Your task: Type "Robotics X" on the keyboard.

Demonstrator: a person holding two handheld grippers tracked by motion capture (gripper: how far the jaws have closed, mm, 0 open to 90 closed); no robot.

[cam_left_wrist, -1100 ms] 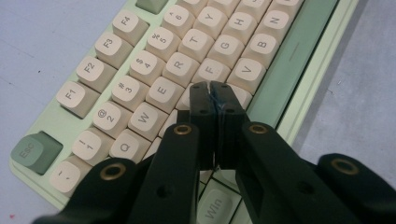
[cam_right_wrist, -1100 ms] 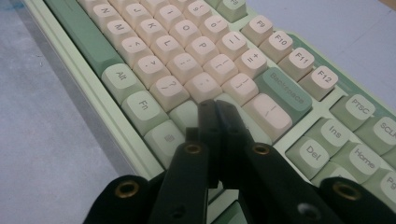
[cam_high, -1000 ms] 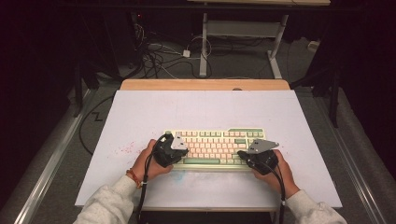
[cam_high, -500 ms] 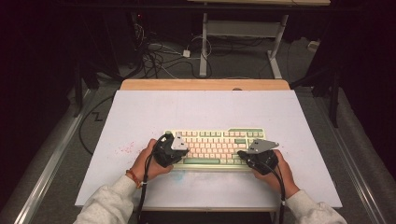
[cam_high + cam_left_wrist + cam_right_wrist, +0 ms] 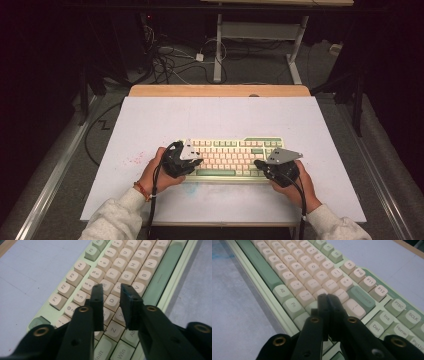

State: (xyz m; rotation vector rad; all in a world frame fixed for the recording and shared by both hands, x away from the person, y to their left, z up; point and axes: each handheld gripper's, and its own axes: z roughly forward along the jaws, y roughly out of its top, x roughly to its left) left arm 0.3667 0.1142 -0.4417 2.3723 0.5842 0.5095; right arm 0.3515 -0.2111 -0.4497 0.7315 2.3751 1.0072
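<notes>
At the left of the high view, the left gripper (image 5: 192,164) sat in the person's left hand (image 5: 156,172) over the left end of the keyboard (image 5: 232,157), which lay square on the near half of the white table top (image 5: 225,120), close to the person's edge. In the left gripper view its two black jaws stood apart with a clear gap and nothing between them; they had just been opening, and their tips hung above the keys around E and D (image 5: 111,300), whether touching a cap or just clear of it could not be told. A faint reddish smudge (image 5: 134,160) marked the table just left of the keyboard. Toward the right, the green space bar (image 5: 216,173) ran along the keyboard's near row between the two tools. At the right end, the right gripper (image 5: 261,165), held in the right hand (image 5: 295,182), had its jaws pressed together on nothing, the joined tips pointing down at the cream keys just beside the green Backspace key (image 5: 361,299). Judged from this, the work looked like key-pressing with the jaw tips, well under way, with both tools already placed on the board. No sign showed which keys had been struck, so how much remained could not be told.
</notes>
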